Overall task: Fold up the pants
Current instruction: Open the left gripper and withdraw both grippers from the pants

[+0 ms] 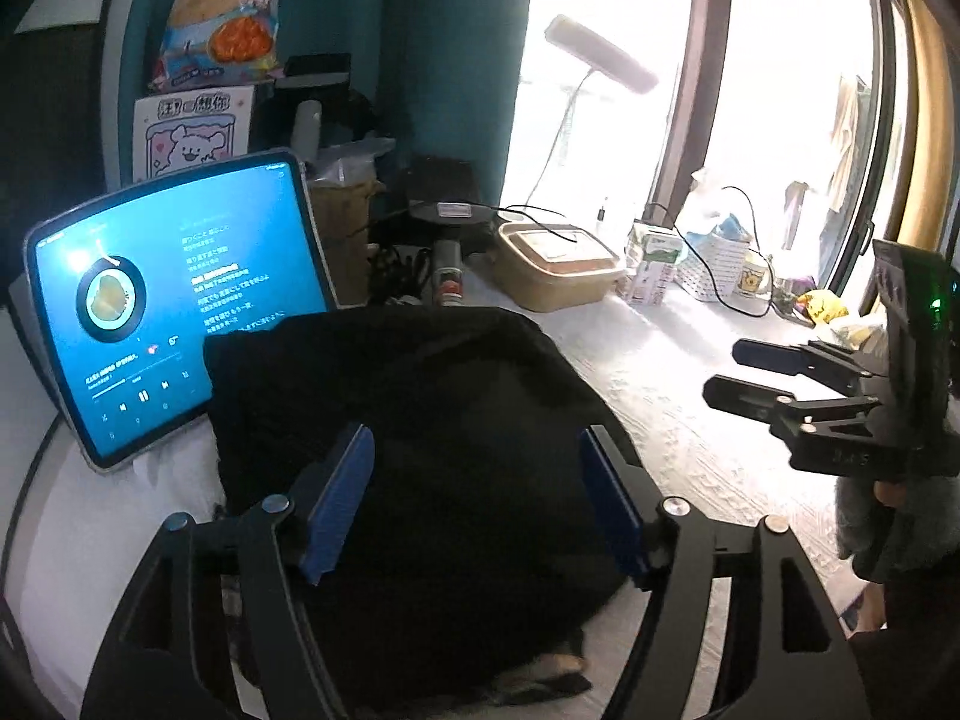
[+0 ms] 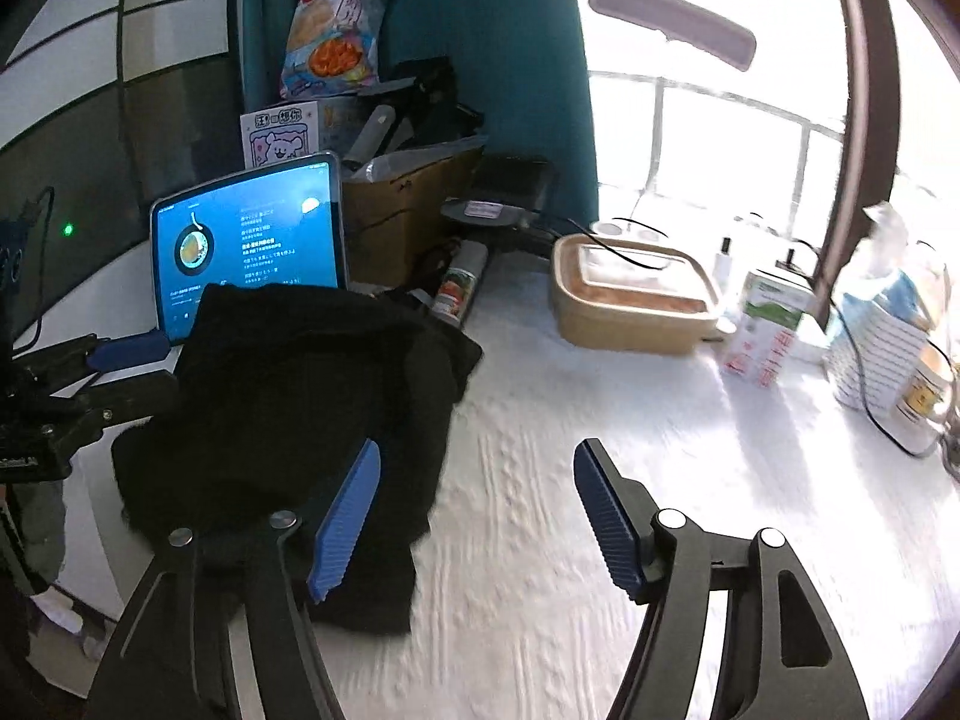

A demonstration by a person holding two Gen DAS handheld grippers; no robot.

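The black pants lie bunched in a folded heap on the white textured table. They also show in the right wrist view, left of centre. My left gripper is open and empty, hovering just above the heap. My right gripper is open and empty over bare table, just right of the pants. The right gripper also shows in the left wrist view at the right. The left gripper shows in the right wrist view at the pants' left edge.
A lit tablet leans just behind the pants. A brown lidded food box, a milk carton, a white basket, a mug and cables stand along the far and right side. A cardboard box stands behind.
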